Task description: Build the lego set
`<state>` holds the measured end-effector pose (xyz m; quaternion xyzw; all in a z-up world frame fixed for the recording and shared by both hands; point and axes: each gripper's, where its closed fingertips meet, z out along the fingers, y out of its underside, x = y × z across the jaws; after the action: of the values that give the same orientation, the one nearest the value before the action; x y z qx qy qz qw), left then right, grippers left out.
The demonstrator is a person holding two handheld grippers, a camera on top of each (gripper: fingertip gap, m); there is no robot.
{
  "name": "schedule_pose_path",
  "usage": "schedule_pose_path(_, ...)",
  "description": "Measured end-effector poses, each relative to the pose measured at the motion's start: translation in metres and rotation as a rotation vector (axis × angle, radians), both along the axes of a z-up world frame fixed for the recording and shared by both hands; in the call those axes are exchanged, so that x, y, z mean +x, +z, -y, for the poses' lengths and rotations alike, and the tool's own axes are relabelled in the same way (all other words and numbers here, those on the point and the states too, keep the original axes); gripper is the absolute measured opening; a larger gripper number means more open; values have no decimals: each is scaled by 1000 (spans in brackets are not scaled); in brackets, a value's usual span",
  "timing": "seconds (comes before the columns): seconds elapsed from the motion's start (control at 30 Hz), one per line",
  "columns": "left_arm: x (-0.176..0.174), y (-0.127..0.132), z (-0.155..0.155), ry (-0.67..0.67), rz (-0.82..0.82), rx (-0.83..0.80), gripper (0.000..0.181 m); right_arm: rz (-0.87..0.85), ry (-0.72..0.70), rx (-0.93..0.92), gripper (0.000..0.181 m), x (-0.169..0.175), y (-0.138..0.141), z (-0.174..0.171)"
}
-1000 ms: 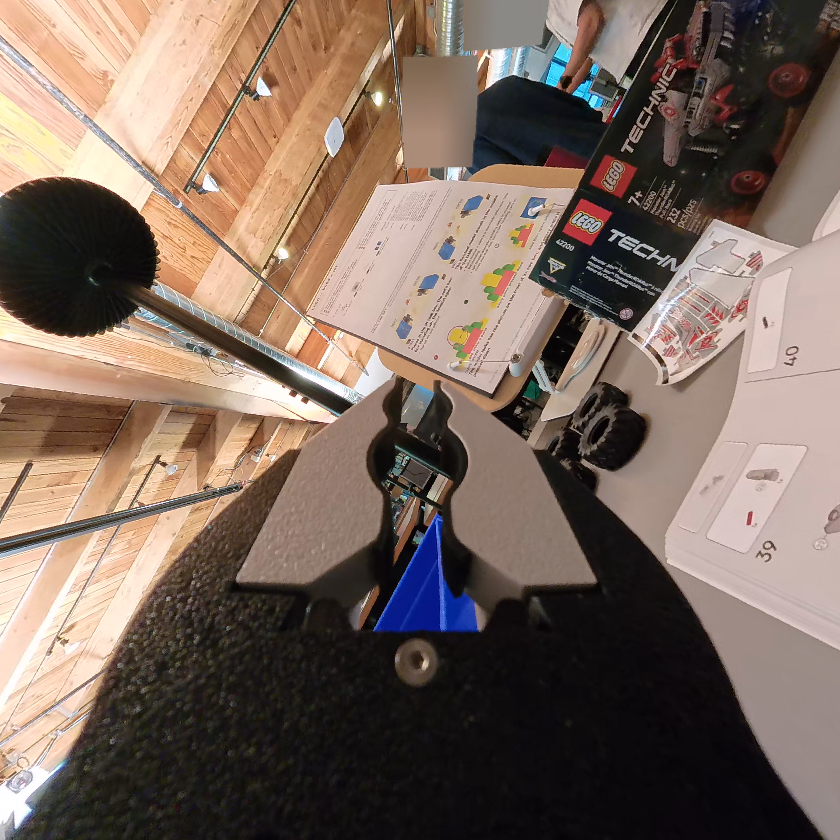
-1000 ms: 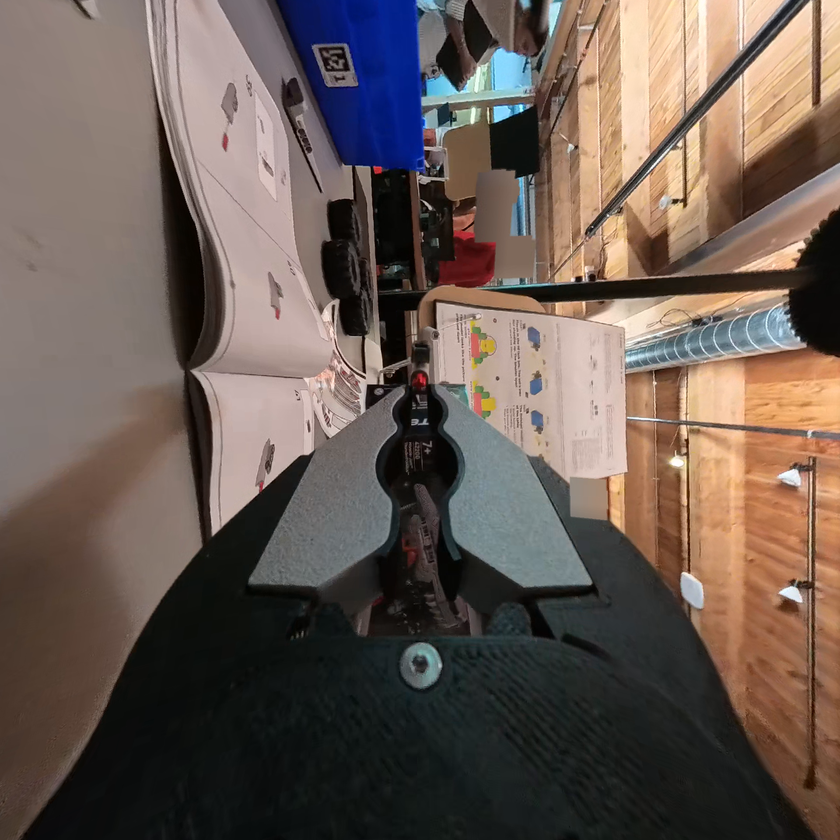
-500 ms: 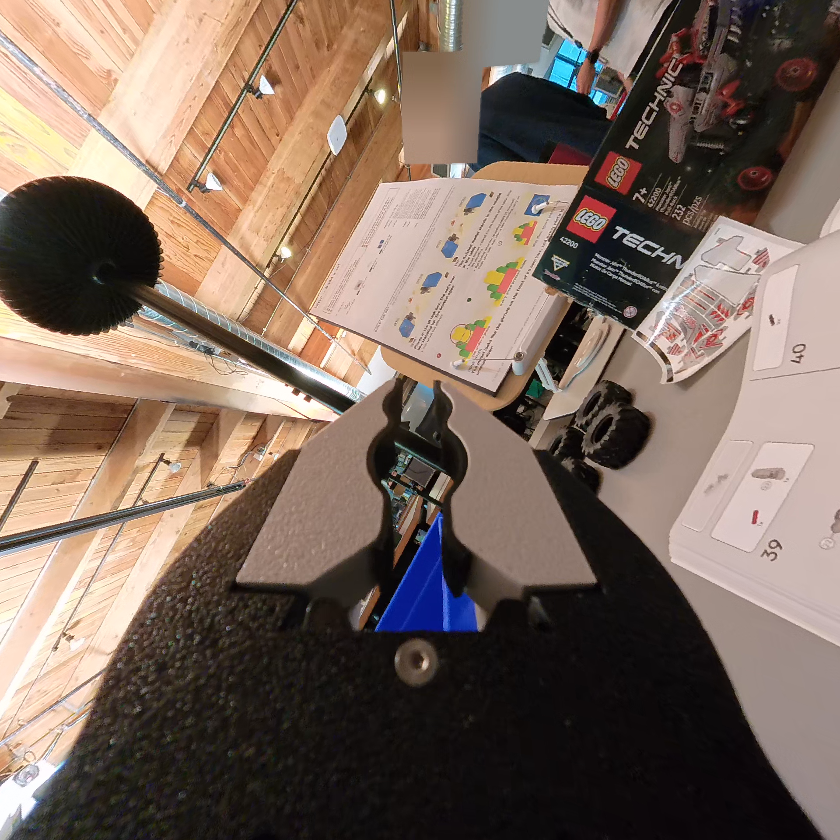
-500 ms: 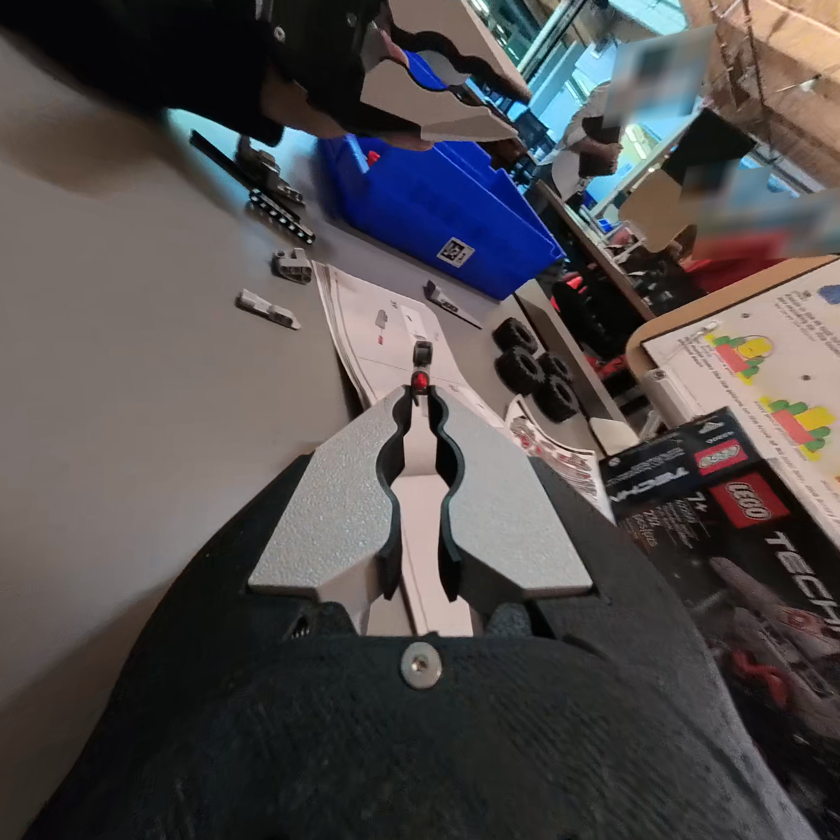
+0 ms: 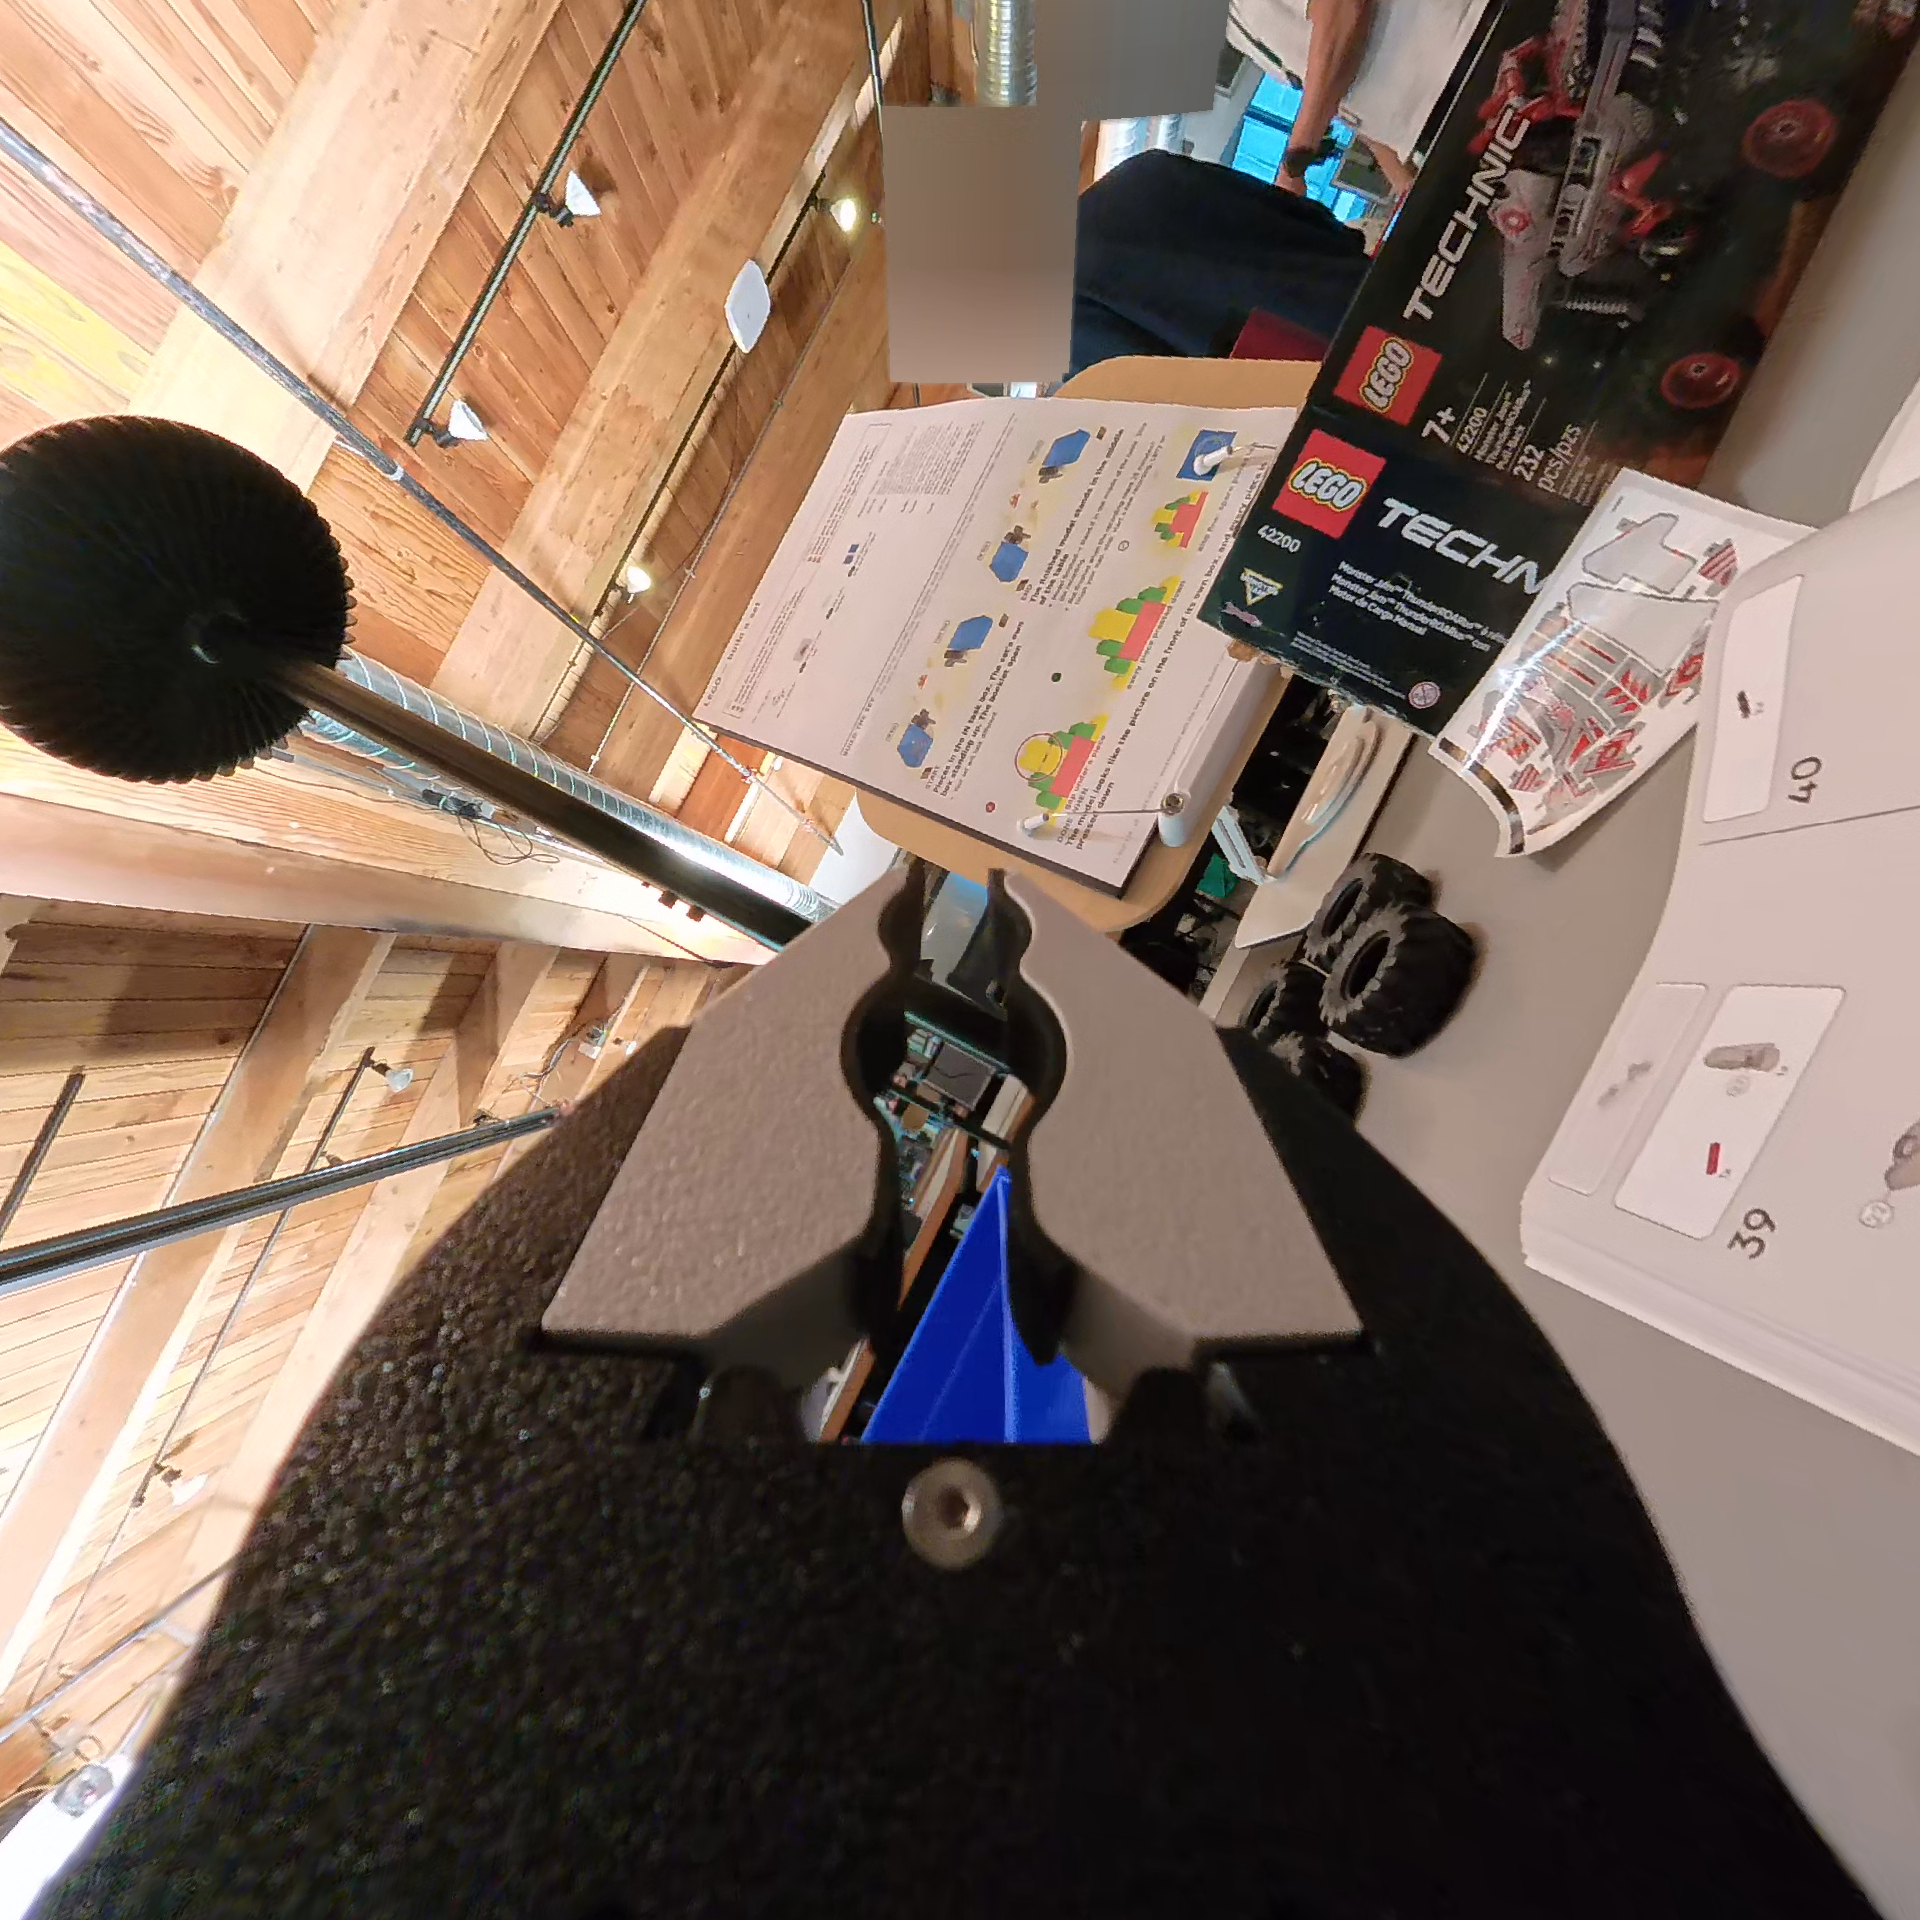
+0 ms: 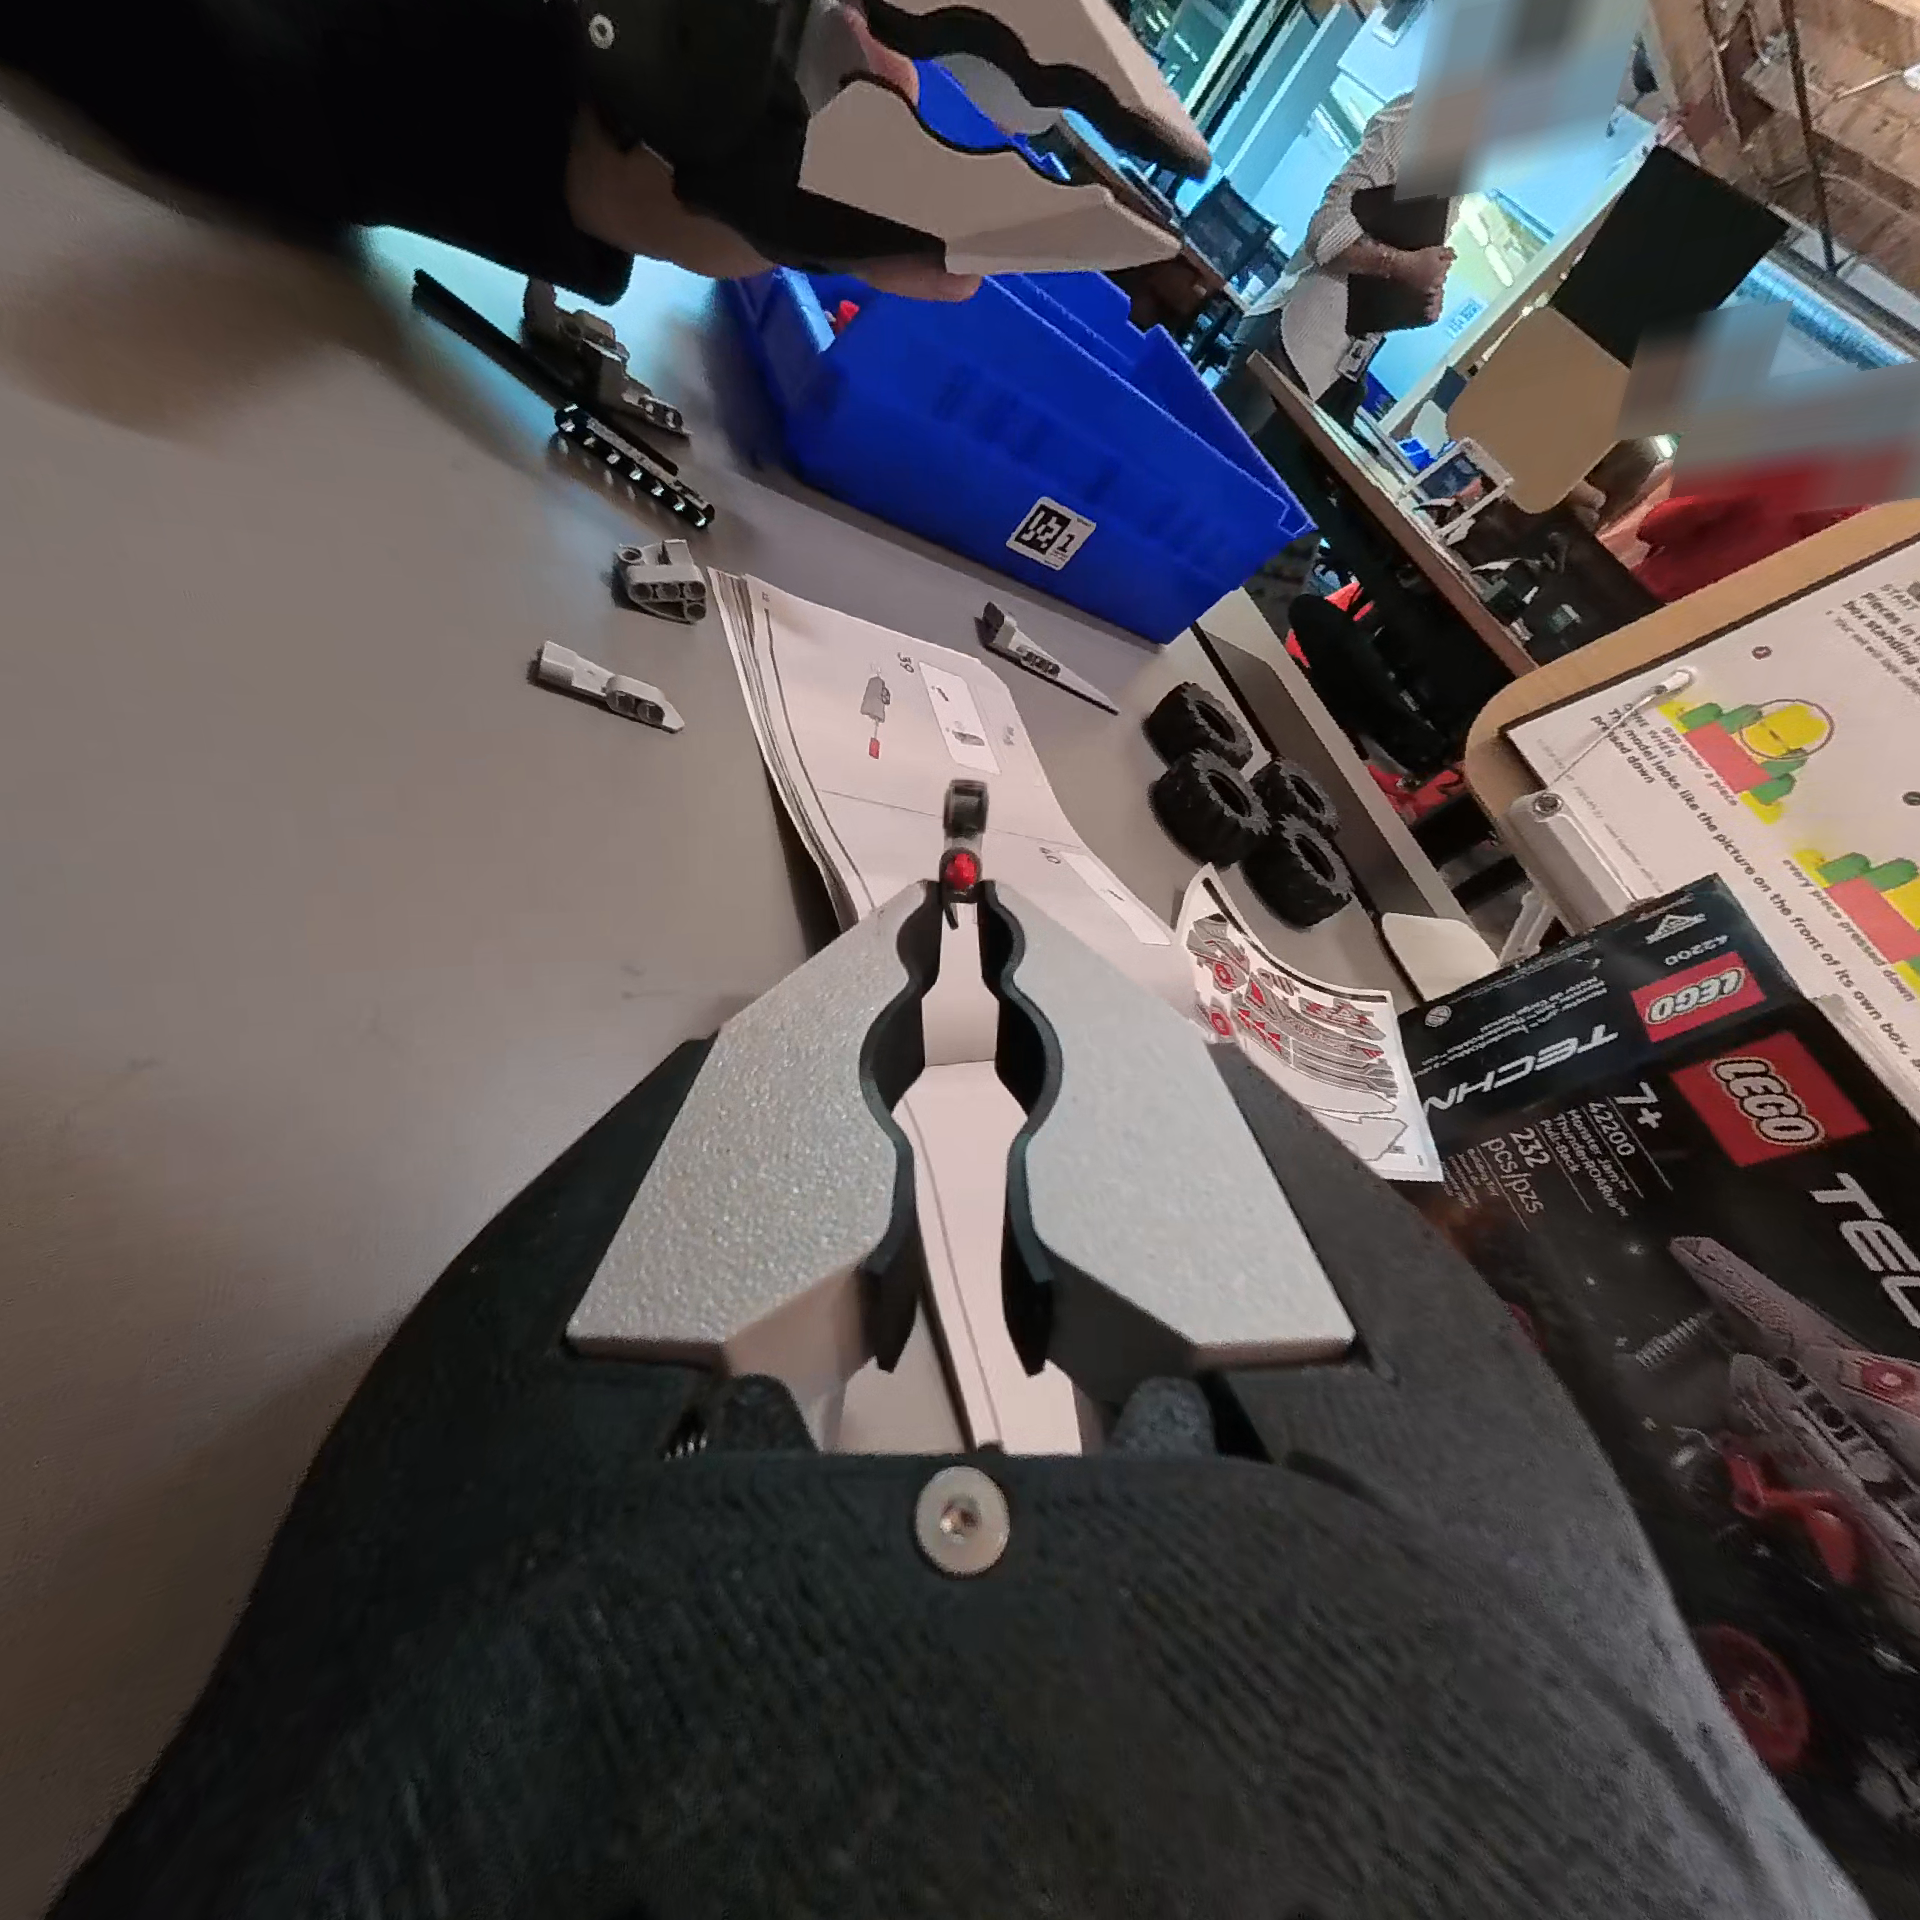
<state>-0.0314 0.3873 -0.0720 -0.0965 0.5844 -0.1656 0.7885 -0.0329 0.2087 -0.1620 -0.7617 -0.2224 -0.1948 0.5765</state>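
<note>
**Right gripper pinches a small pin piece above the manual**

The right gripper (image 6: 961, 902) has its fingertips nearly together on a small red-and-black pin piece (image 6: 962, 840), which sticks out past the tips at 12 o'clock. The left gripper (image 5: 954, 896) is held in the air with a narrow gap between its tips and nothing in them.

The grey table (image 6: 312, 831) carries everything. At 4 o'clock in the right wrist view lies the black set box (image 6: 1683, 1174). At 1 o'clock sits the blue bin (image 6: 997, 457). The open instruction booklet (image 6: 883, 727) lies just beyond the fingertips, the sticker sheet (image 6: 1299, 1029) at 3 o'clock. Four black tyres (image 6: 1247, 800) cluster at 2 o'clock. Grey beams (image 6: 608, 686) and a black beam (image 6: 634, 473) lie at 11 o'clock.
</note>
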Motion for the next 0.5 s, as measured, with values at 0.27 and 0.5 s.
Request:
schedule_pose_path(0.27,2,-3,1,-1,-13,1,9,-87,24,13,5,-2,2,0)
schedule_pose_path(0.5,3,-3,1,-1,-18,3,9,-379,28,85,5,7,15,4)
